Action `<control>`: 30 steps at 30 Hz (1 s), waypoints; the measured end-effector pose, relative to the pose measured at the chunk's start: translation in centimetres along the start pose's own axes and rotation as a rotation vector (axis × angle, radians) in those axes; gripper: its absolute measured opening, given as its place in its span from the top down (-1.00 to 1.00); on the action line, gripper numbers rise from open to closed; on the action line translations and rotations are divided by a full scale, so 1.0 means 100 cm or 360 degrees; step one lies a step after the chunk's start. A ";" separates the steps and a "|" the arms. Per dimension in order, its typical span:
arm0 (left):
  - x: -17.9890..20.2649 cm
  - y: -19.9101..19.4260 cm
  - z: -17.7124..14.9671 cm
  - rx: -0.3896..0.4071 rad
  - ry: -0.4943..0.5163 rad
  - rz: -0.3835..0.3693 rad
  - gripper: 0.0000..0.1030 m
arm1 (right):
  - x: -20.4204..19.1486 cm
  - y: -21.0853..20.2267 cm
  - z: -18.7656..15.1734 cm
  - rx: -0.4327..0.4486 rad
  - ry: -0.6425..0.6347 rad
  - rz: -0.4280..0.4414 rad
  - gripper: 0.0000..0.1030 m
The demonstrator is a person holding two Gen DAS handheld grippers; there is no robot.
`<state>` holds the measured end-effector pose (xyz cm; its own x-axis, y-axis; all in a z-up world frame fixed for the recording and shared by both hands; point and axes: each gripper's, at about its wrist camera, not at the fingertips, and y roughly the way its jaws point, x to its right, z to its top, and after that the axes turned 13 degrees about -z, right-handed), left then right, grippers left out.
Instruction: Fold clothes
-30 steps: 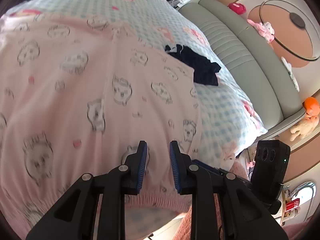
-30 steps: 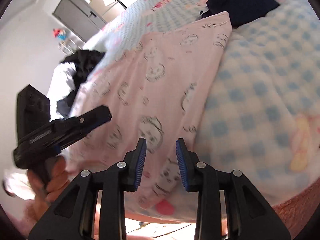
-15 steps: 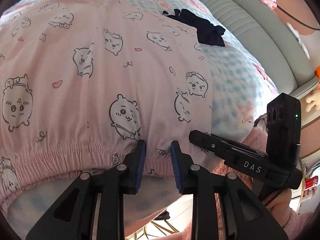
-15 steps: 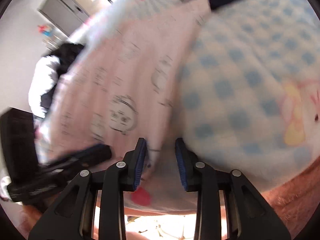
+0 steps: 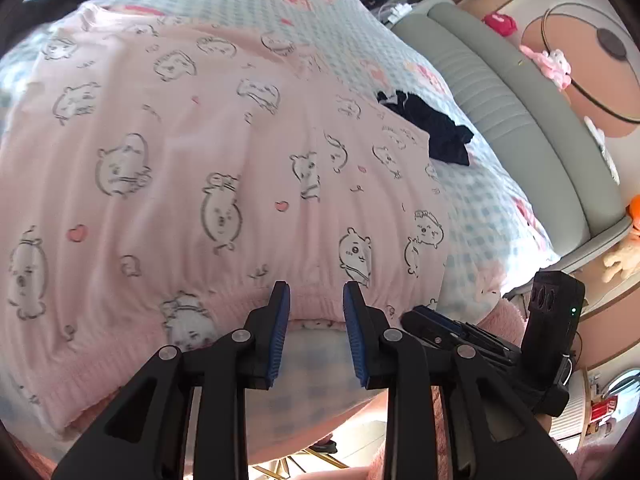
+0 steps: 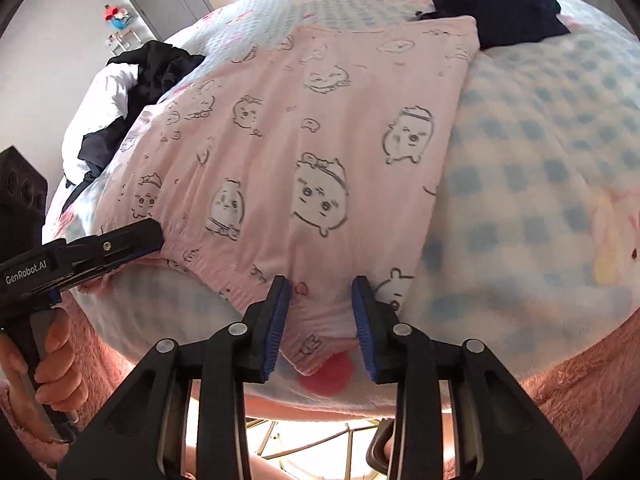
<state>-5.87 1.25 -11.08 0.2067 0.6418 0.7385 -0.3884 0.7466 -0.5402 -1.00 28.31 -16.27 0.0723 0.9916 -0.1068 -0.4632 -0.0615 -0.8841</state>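
Pyjama bottoms (image 5: 224, 184), pink and cartoon-printed, lie spread flat on the checked bed (image 6: 540, 184). My left gripper (image 5: 316, 300) and right gripper (image 6: 322, 296) both stand apart at the elastic waistband (image 6: 208, 268), gripping nothing. I judge the cloth light, limp and stretchy; the gathered band is the firmest hold.

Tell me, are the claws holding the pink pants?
No. Both the left claw and right claw are open at the pants' elastic waistband, gripping nothing.
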 end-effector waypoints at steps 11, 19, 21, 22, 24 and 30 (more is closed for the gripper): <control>-0.037 -0.053 -0.001 0.0234 -0.0191 0.0011 0.44 | -0.003 0.003 -0.002 0.0055 -0.0044 -0.0096 0.36; -0.053 -0.073 -0.008 0.0091 -0.0353 0.0405 0.43 | -0.023 -0.023 0.005 0.0307 -0.0057 0.0126 0.23; -0.065 -0.075 -0.012 0.0022 -0.0435 0.0472 0.43 | -0.026 -0.002 0.003 0.0117 -0.0097 0.0019 0.23; -0.069 -0.077 -0.016 -0.0008 -0.0504 0.0489 0.44 | -0.022 0.006 0.000 0.0039 -0.0092 -0.0016 0.23; -0.050 -0.087 -0.009 0.0022 -0.0464 0.0514 0.43 | -0.009 0.011 0.002 -0.0030 0.0050 0.0064 0.27; 0.001 -0.092 0.053 0.0128 -0.0055 0.0505 0.14 | -0.031 -0.020 0.044 0.0049 -0.0055 0.0114 0.25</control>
<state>-7.00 -6.53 -3.89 0.0338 0.8329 0.5525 -0.4984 0.4932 -0.7130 -4.13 25.85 -12.17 0.0076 0.9881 -0.1534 -0.4932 -0.1297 -0.8602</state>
